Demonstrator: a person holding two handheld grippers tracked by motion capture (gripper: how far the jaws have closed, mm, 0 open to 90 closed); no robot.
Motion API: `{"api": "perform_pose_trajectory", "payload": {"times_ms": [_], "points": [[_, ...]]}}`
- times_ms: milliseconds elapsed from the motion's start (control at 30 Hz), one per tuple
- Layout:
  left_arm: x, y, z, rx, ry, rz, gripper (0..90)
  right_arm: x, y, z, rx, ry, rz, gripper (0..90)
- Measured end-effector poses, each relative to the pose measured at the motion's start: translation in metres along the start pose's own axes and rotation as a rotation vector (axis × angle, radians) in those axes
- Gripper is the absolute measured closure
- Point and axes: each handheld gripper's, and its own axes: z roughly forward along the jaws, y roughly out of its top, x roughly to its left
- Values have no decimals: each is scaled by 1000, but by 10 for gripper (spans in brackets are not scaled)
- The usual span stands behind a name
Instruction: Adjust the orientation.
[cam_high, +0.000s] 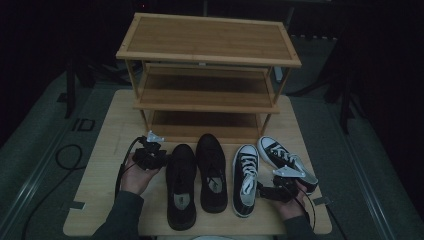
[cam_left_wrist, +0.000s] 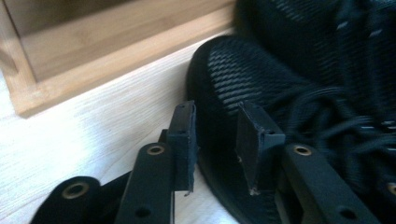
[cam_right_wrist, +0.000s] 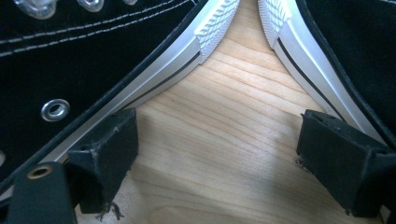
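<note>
The left black shoe (cam_high: 181, 186) lies on the surface (cam_high: 95, 190) at the left end of a row of four, toe toward the rack, and the left gripper (cam_high: 156, 156) sits right at its toe side. In the left gripper view its jaws stand part-way apart, with the mesh edge of that shoe (cam_left_wrist: 243, 74) showing in the gap between them; the pads don't look to be pressing on it, so I'd call it no grip.

My worry is that soft mesh: if the jaws close on just the fabric edge, the shoe may fold, slip or swing toe-down when lifted. The laces (a loose tangle beside the right-hand pad) could snag too.

The second black shoe (cam_high: 211, 172) lies just beside it, close enough that a sideways drag would probably shove it along.

Further right are two black-and-white sneakers, the left sneaker (cam_high: 245, 179) and the right sneaker (cam_high: 285, 159). The right gripper (cam_high: 261, 192) rests low between them, jaws spread wide over bare wood, holding nothing; its pads are near both white soles (cam_right_wrist: 154, 79), so any twitch could nudge either.

Behind everything stands the bamboo shoe rack (cam_high: 207, 55). Its bottom shelf (cam_high: 205, 131) is low and shadowed, and a lifted shoe could knock the front rail or the corner post.
</note>
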Motion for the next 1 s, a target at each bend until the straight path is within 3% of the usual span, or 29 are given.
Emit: {"api": "perform_pose_trajectory", "payload": {"times_ms": [200, 267, 733, 1000], "points": [[-9, 5, -12, -22, -14, 27, 603, 0, 0, 0, 0, 1, 0, 127], [-14, 6, -19, -32, -37, 40, 594, 0, 0, 0, 0, 2, 0, 127], [-21, 7, -47, -2, -109, 115, 554, 0, 0, 0, 0, 3, -1, 127], [-32, 6, -57, 6, -82, 138, 470, 0, 0, 0, 0, 2, 1, 127]]}}
